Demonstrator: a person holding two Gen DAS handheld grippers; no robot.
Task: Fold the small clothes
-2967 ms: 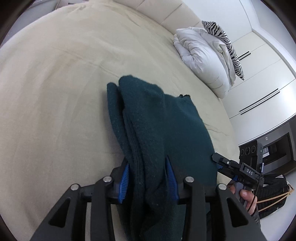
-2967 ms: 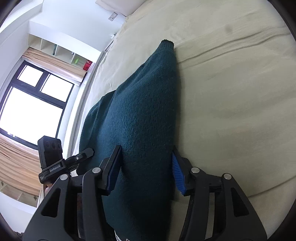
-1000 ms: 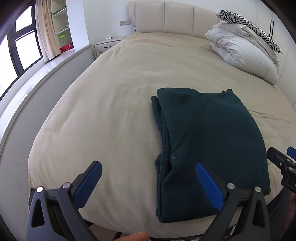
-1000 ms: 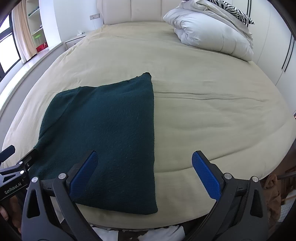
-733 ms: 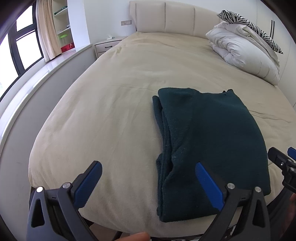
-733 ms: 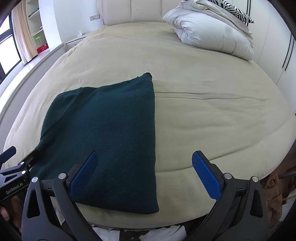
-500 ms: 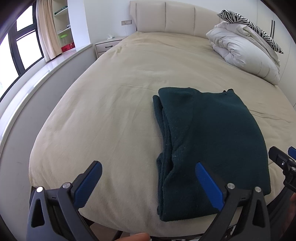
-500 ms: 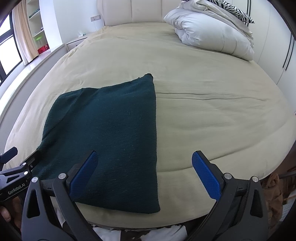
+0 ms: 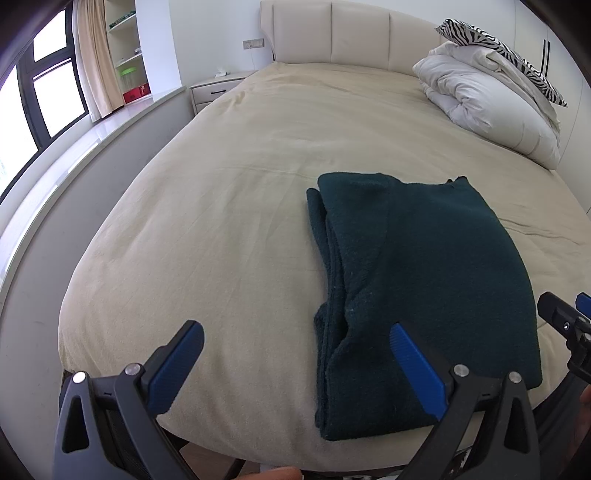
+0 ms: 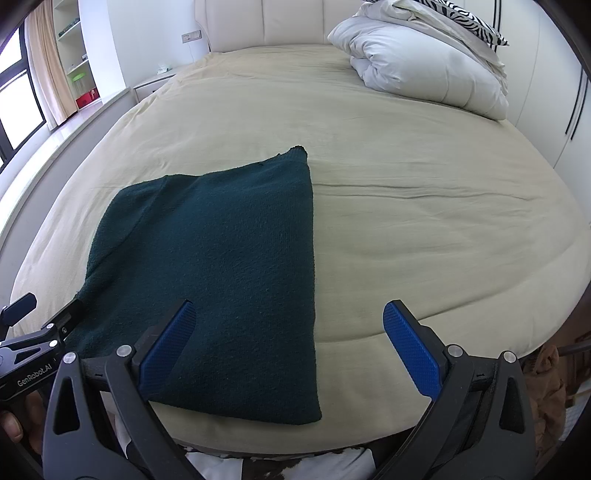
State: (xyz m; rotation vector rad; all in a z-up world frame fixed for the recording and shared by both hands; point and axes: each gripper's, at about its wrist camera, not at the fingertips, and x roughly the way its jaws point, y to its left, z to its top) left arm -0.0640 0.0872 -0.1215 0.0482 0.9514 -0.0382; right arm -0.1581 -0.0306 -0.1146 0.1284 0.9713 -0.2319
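Observation:
A dark green knitted garment (image 9: pixel 424 280) lies folded flat near the front edge of the beige bed (image 9: pixel 258 184). It also shows in the right wrist view (image 10: pixel 221 266). My left gripper (image 9: pixel 295 354) is open and empty, held back from the bed's front edge, left of the garment's stacked folded edge. My right gripper (image 10: pixel 291 332) is open and empty, held back above the garment's near right corner. The tip of the right gripper shows at the left wrist view's right edge (image 9: pixel 565 321); the left gripper shows at the right wrist view's left edge (image 10: pixel 33 332).
A white duvet and zebra pillow (image 9: pixel 491 107) are piled at the bed's far right, also in the right wrist view (image 10: pixel 424 62). The padded headboard (image 9: pixel 343 33) is at the back. A nightstand (image 9: pixel 218 86) and window ledge lie to the left, white wardrobes (image 10: pixel 554 92) to the right.
Three seconds ago both grippers were shut on the garment; they have let go, opened and pulled back. Over the last second the view barely shifts and the garment lies still.

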